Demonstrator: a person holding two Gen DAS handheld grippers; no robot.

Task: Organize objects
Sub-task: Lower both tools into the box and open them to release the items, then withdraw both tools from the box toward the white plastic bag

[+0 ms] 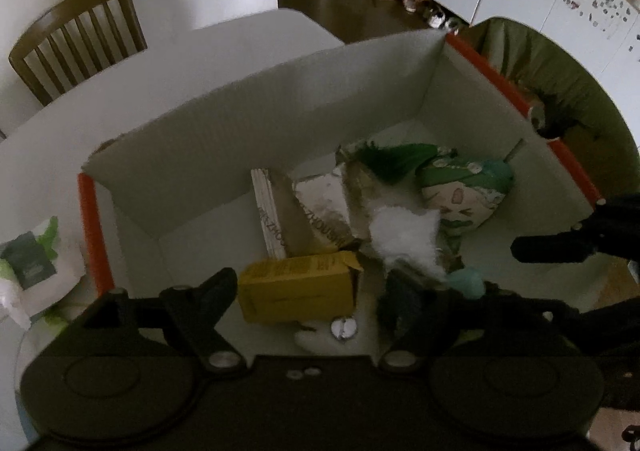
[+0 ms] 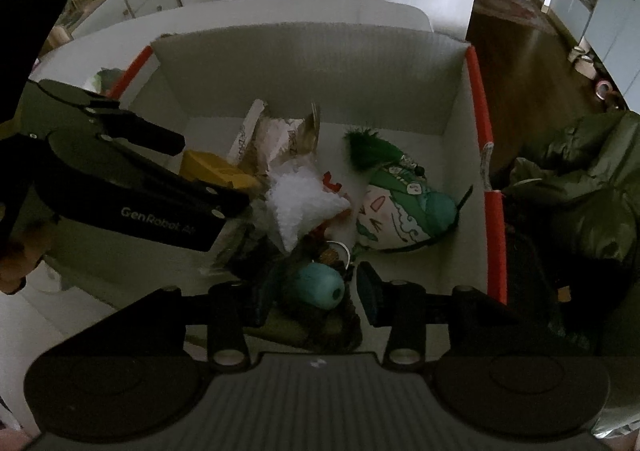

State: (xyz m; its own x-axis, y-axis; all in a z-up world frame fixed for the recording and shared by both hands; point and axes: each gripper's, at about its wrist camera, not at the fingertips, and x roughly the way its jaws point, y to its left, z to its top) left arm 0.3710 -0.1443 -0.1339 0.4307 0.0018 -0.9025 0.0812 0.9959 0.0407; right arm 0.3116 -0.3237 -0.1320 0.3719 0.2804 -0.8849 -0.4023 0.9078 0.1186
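Looking down into the white cardboard box (image 1: 280, 123) with its orange-edged rim, I see both grippers hanging over the clutter inside it. My left gripper (image 1: 310, 291) has its jaws standing wide apart; the yellow carton (image 1: 296, 293) lies between the fingers, just beside the left-hand one, but I see no pad pressing on it, so I count it as not gripped. In the right wrist view the same left gripper (image 2: 208, 179) reaches in from the side, with the yellow carton (image 2: 216, 171) showing just behind its fingers.

My right gripper (image 2: 310, 297) has its jaws partly apart. A teal ball-shaped thing (image 2: 316, 285) sits in the gap between the fingers, resting on a dark, tangled heap; the right finger's pad stands clear of it, and on the left I cannot tell whether there is contact. It does not look clamped.

Further back in the box lie a white fluffy piece (image 2: 300, 207), a cushion with a drawn face and green cap (image 2: 400, 211), a green feathery tuft (image 2: 368, 149) and some flat printed packets (image 1: 316, 211) leaning on the far side. The box stands on a white table (image 1: 120, 91), with a wooden chair (image 1: 80, 39) beyond it.
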